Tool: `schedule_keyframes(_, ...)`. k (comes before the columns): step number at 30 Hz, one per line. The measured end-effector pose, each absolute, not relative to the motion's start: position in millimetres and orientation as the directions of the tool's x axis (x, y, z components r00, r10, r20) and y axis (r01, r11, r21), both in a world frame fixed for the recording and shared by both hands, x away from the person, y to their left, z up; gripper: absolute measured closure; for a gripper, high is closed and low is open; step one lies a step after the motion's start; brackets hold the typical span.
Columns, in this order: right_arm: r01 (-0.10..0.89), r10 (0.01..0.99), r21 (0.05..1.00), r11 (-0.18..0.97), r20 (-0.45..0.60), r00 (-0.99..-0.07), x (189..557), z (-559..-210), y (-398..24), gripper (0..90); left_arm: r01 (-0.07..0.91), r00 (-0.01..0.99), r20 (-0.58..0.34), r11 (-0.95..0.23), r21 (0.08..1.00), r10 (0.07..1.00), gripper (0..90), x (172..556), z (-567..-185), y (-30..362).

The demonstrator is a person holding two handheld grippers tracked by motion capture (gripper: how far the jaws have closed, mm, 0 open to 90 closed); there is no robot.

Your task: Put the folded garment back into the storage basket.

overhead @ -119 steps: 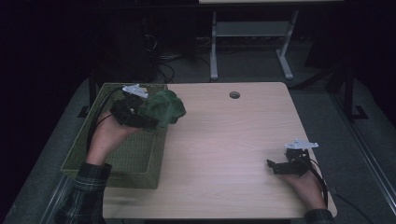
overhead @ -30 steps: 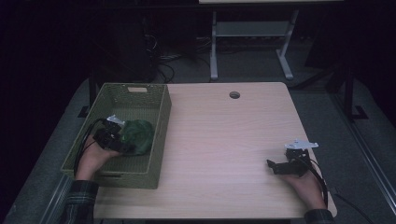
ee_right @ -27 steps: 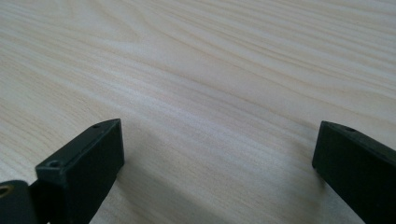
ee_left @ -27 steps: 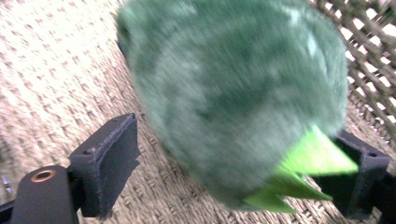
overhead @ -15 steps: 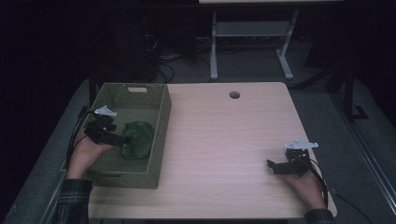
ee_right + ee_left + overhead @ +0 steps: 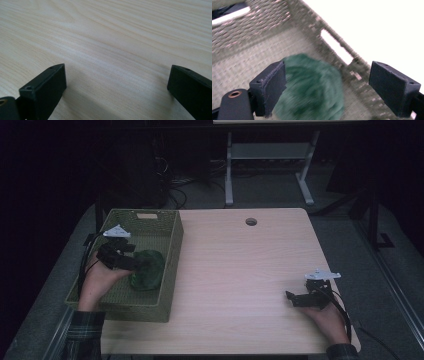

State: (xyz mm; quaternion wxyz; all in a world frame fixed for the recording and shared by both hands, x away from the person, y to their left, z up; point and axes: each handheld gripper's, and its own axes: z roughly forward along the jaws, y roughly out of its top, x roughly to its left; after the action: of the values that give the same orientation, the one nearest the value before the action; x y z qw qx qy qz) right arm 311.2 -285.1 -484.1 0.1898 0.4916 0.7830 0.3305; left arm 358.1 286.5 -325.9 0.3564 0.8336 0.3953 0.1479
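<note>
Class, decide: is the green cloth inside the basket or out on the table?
Inside. The green cloth lies bunched on the basket floor, woven walls around it, before the open left gripper.

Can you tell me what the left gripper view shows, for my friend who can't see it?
A fuzzy dark green cloth lies on the floor of a woven basket. The left tool is open above it, its two black jaws wide apart, one jaw close beside the cloth.
</note>
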Motion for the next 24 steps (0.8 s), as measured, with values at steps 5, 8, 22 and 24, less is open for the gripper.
schedule_keyframes(5, 0.644, 0.895, 0.704, 0.298, 0.028, -0.445, 311, -484, -285, 1.8, 0.514, 0.682, -0.042, -0.438, 0.738, 0.730, 14.1, 356, -317, 256)
schedule_keyframes(8, 0.644, 0.895, 0.704, 0.298, 0.028, -0.445, 311, -484, -285, 1.9, 0.493, 0.703, -0.036, -0.451, 0.744, 0.710, 14.1, 356, -316, 246)
schedule_keyframes(22, 0.643, 0.893, 0.704, 0.302, 0.028, -0.450, 311, -484, -285, 1.8, 0.420, 0.778, -0.050, -0.459, 0.783, 0.627, 14.1, 349, -329, 163)
schedule_keyframes(24, 0.642, 0.892, 0.705, 0.303, 0.027, -0.451, 311, -484, -285, 1.9, 0.414, 0.786, -0.054, -0.461, 0.785, 0.615, 14.1, 348, -334, 152)
